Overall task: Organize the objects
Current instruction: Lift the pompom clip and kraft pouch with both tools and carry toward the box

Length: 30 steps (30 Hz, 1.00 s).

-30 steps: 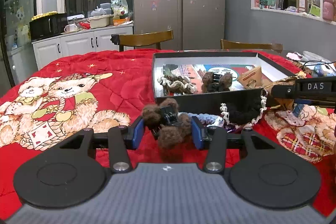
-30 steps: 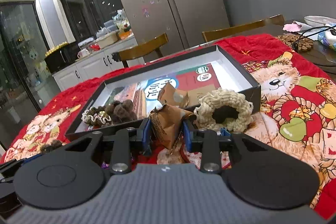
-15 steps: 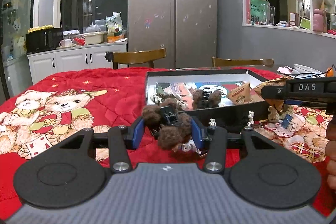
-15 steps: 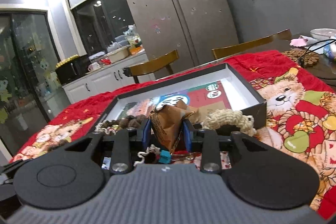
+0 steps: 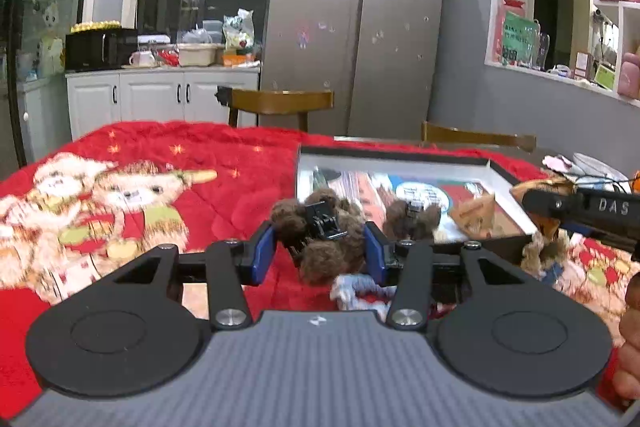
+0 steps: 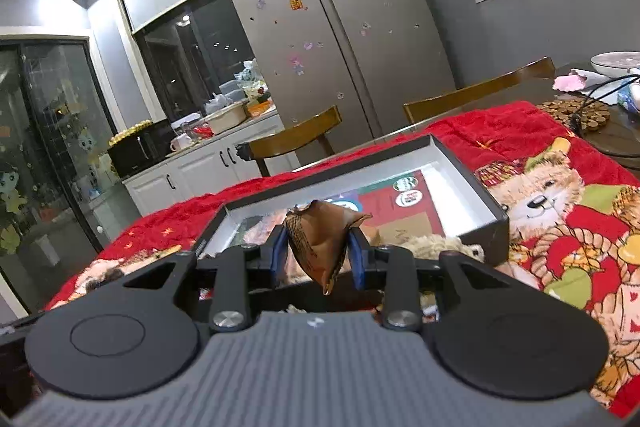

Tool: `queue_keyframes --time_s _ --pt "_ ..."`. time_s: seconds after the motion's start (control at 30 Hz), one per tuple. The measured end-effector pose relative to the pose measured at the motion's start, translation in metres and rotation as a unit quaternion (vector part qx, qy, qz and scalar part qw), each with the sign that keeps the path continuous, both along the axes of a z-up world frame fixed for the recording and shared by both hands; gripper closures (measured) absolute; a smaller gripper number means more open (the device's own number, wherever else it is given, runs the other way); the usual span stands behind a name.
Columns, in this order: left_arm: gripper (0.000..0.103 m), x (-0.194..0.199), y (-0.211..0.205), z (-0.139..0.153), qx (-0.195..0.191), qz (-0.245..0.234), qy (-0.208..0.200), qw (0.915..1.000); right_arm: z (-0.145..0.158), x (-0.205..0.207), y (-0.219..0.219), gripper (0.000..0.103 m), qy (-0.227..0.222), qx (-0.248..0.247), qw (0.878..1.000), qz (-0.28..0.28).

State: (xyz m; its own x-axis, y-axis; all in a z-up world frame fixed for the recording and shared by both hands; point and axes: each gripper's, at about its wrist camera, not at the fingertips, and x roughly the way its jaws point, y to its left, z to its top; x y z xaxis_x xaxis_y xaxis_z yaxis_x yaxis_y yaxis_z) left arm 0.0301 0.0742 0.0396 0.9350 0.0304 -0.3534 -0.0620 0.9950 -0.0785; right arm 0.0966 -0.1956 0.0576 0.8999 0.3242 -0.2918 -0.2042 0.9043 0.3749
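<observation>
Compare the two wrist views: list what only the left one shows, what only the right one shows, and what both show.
Only the left wrist view: the left gripper clamped on a brown fuzzy hair clip, and a second fuzzy clip in the box.
Only the right wrist view: the right gripper head-on, and a cork trivet.
Both: the black box, the brown snack packet the right gripper holds, and the red bear blanket.

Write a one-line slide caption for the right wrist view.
Right gripper shut on a crumpled brown paper snack packet, held before an open black shallow box on a red bear-print blanket.
</observation>
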Motion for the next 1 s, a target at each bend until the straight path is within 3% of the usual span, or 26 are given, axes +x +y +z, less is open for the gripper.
queue_keyframes --time_s 0.3,0.73,1.0 --pt "0.050 0.023 -0.007 0.052 0.025 0.011 -0.026 0.9993 0.051 0.018 0.016 0.067 -0.018 0.015 0.999 0.029" --pt "0.050 0.084 -0.022 0.116 0.041 0.018 -0.055 0.9975 0.126 0.044 0.039 0.067 -0.084 0.020 0.995 0.041" --pt "0.050 0.131 -0.025 0.137 0.010 0.013 -0.059 0.9981 0.146 0.076 0.046 0.067 -0.074 0.026 0.996 0.034"
